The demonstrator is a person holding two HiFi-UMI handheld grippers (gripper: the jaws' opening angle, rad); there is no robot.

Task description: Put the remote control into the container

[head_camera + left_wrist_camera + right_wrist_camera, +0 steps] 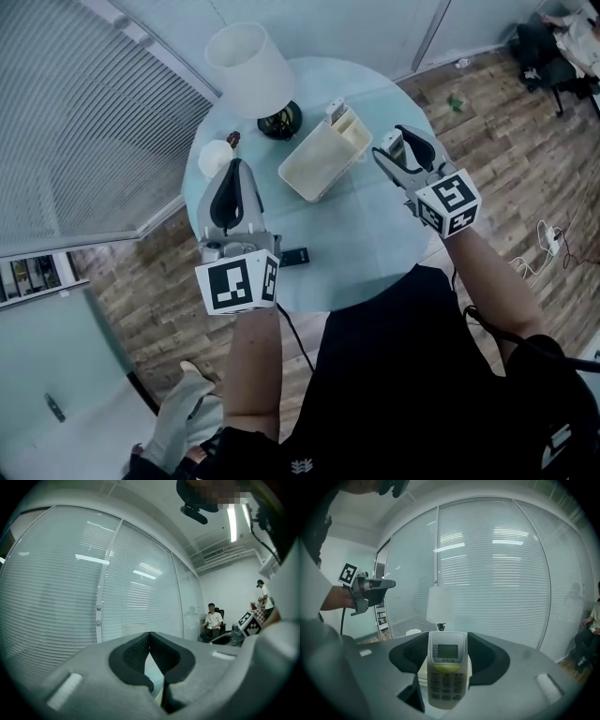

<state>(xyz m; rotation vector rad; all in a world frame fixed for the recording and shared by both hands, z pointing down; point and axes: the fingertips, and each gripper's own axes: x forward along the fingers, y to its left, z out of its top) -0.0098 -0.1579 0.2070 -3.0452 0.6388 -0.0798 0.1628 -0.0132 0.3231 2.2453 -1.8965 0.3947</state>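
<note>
A white remote control [447, 667] with a small screen stands upright between the dark pads of my right gripper [448, 641], which is shut on it. In the head view that gripper [398, 141] hovers over the right part of the round glass table [375, 244], just right of the cream open-top container [319, 159]. The remote [392, 144] shows as a pale strip between the fingers. My left gripper [234, 167] hangs over the table's left side, left of the container. Its pads meet at the tips [149, 634] with nothing between them.
A lamp with a white shade [248, 58] stands at the table's far side, with a white cup [216, 155] to its left. A small black object [293, 256] lies near the front edge. Blinds [75, 122] line the left. A seated person [213, 620] is at the room's far end.
</note>
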